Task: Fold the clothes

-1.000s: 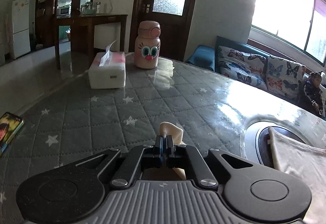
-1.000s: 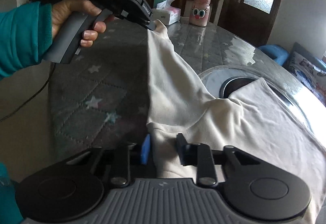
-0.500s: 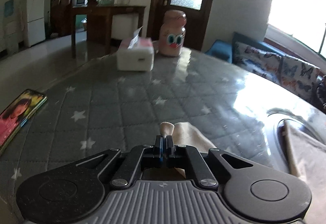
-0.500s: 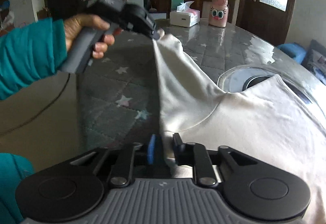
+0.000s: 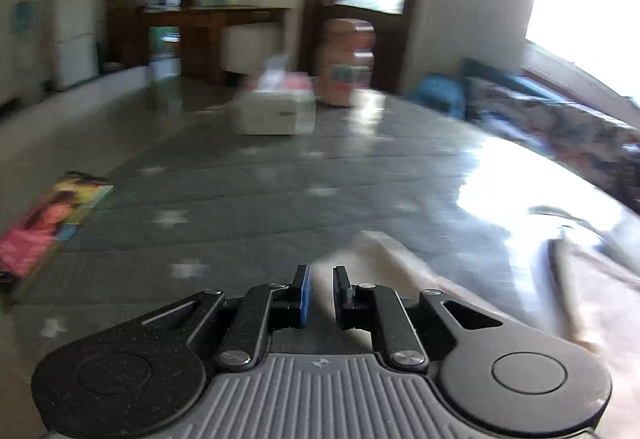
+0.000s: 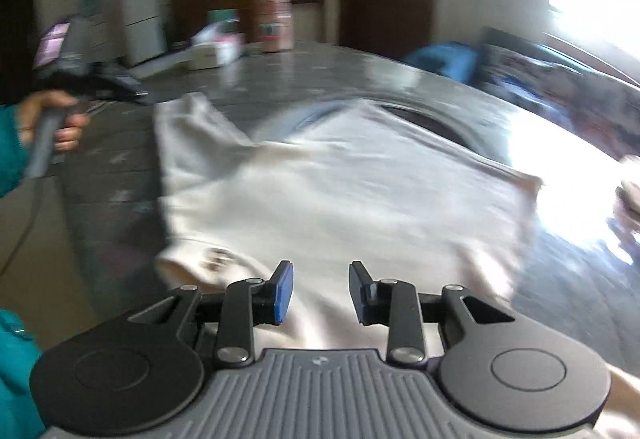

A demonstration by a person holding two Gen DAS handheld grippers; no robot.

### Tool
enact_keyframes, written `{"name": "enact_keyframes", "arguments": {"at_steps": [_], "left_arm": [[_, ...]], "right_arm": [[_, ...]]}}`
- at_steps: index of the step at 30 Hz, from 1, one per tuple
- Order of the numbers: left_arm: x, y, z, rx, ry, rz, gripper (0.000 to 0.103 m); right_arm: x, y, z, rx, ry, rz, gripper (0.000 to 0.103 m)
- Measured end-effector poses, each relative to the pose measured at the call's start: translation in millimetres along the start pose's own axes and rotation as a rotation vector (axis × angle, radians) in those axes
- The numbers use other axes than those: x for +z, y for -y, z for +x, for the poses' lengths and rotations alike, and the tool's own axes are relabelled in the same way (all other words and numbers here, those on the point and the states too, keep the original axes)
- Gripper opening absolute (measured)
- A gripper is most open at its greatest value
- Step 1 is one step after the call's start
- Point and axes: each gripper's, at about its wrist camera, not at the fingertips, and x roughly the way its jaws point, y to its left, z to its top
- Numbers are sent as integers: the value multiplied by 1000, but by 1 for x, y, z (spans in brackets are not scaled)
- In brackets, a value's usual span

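Grey star-quilted cloth covers the worktop (image 5: pixel 248 199); no writing is legible through blur. Far off stand a tissue box (image 5: pixel 276 111) and pink bottle (image 5: pixel 347 63). Only the right view shows the cream shirt (image 6: pixel 340 191) spread flat. Left gripper (image 5: pixel 320 293) and right gripper (image 6: pixel 320 291) both gape, empty.

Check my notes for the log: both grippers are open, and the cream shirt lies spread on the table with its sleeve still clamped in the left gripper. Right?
Not quite. The left gripper holds nothing: the left wrist view shows its jaws apart and empty, with the sleeve lying loose on the table. The right gripper is open too, over the cream shirt.
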Motion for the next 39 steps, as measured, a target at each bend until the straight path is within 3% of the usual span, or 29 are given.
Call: {"name": "enact_keyframes", "arguments": {"at_steps": [2, 7, 10, 14, 18, 24, 31, 35, 39], "left_arm": [[-3, 26, -7, -119, -11, 43, 13], [-16, 96, -14, -407, -69, 137, 12], [-29, 131, -7, -510, -107, 181, 12], [-42, 157, 9, -588, -174, 207, 12], [-47, 163, 25, -558, -199, 205, 12], [-46, 133, 37, -528, -221, 135, 10], [-36, 155, 27, -583, -179, 194, 11], [-35, 165, 43, -502, -192, 222, 11], [-37, 162, 48, -476, -191, 232, 11]], "right_arm": [[-5, 14, 0, -61, 8, 47, 31], [-15, 39, 6, -116, 21, 137, 31], [-21, 47, 9, -127, 11, 160, 31], [-29, 48, 9, -126, -4, 157, 35], [-33, 48, 8, -129, -8, 163, 38], [-35, 50, 5, -126, -15, 168, 40], [-21, 51, 13, -120, 10, 156, 40], [-12, 53, 21, -120, 28, 151, 40], [-17, 61, 27, -146, -1, 175, 40]]}}
